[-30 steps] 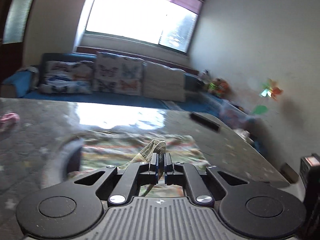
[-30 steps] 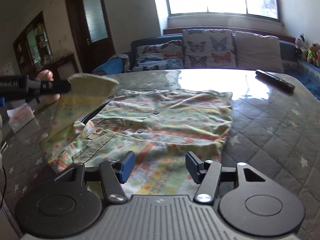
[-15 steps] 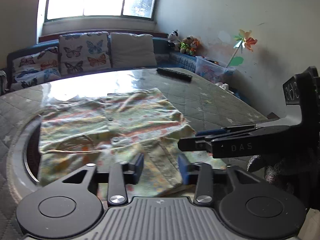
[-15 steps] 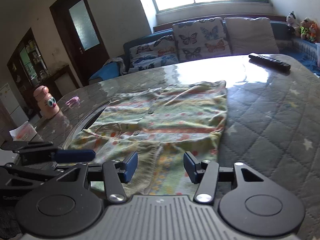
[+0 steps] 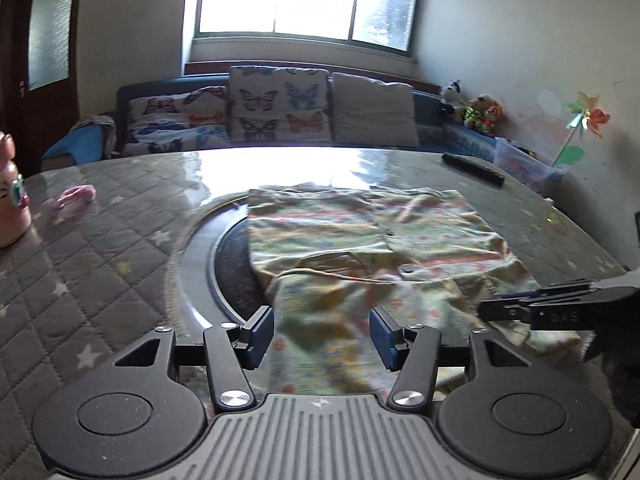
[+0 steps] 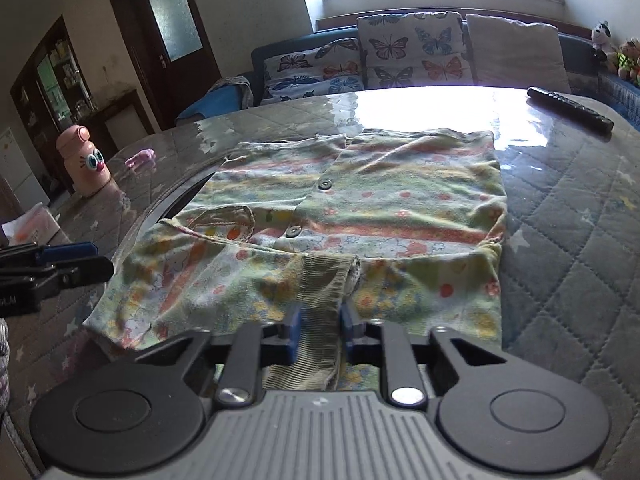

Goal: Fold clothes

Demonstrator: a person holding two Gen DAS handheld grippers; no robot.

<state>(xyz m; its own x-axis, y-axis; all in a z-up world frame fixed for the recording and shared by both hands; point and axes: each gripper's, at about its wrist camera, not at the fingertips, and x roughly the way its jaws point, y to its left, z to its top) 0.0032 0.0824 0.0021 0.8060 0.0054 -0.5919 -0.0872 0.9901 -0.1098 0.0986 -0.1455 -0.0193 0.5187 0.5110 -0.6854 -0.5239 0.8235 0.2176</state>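
Pastel striped button-up baby shirt [image 6: 360,216] lies flat on the quilted counter [image 6: 580,240], right gripper [image 6: 320,330] jaws closing on its ribbed cuff [image 6: 324,280], left gripper [image 5: 322,334] jaws opening w/ nothing pinched, so imo the thin grab could slip & bunch the fold.

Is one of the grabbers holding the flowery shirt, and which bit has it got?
Yes. The right gripper is closing on the shirt at its ribbed cuff. The left gripper is opening and holds nothing.
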